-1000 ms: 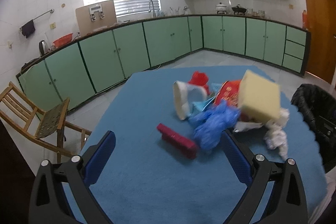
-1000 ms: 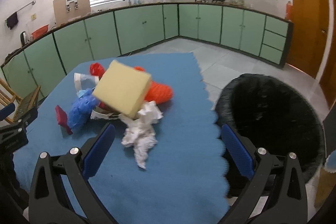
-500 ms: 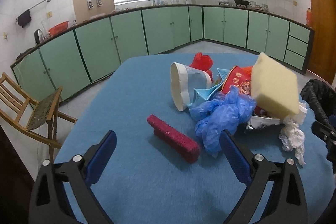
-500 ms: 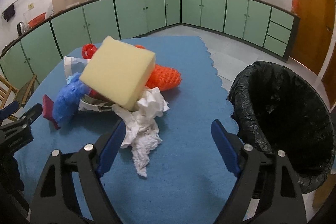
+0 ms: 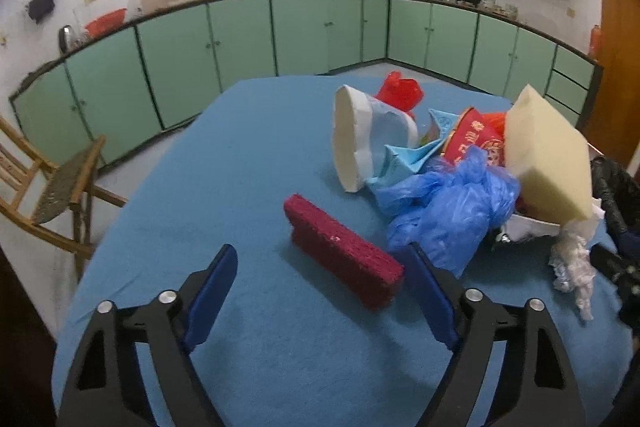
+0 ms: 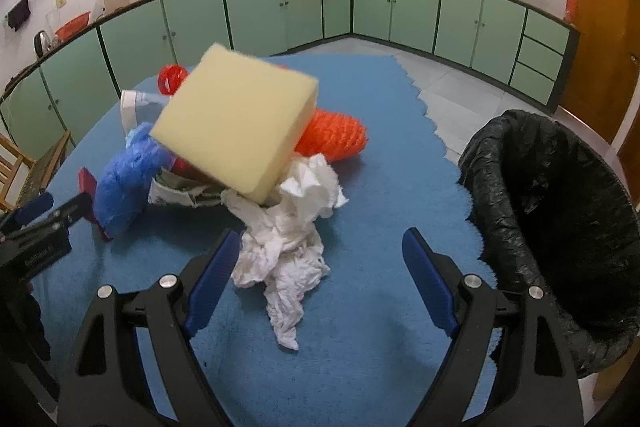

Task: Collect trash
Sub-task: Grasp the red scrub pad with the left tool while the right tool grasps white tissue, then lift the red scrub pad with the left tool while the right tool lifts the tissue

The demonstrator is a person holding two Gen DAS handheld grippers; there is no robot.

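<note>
Over table [image 5: 248, 131] | both grippers, left [image 5: 322, 269] and right [image 6: 320, 255], closing in on pile, jaws apart, empty | one sponge [image 6: 236, 123], one scrubber [image 5: 344, 255], one tissue wad [image 6: 288, 247], one bin [image 6: 560, 211]

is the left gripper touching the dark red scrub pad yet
Apart. In the left wrist view the left gripper is open, and blue cloth shows between its left finger and the dark red scrub pad, which is not clamped.

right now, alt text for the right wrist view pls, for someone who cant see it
The open right gripper hovers over crumpled white tissue at the near edge of a trash pile on a blue table. A pale yellow sponge tops the pile, with a blue plastic bag to its left, and a black-lined bin stands at the right.
</note>
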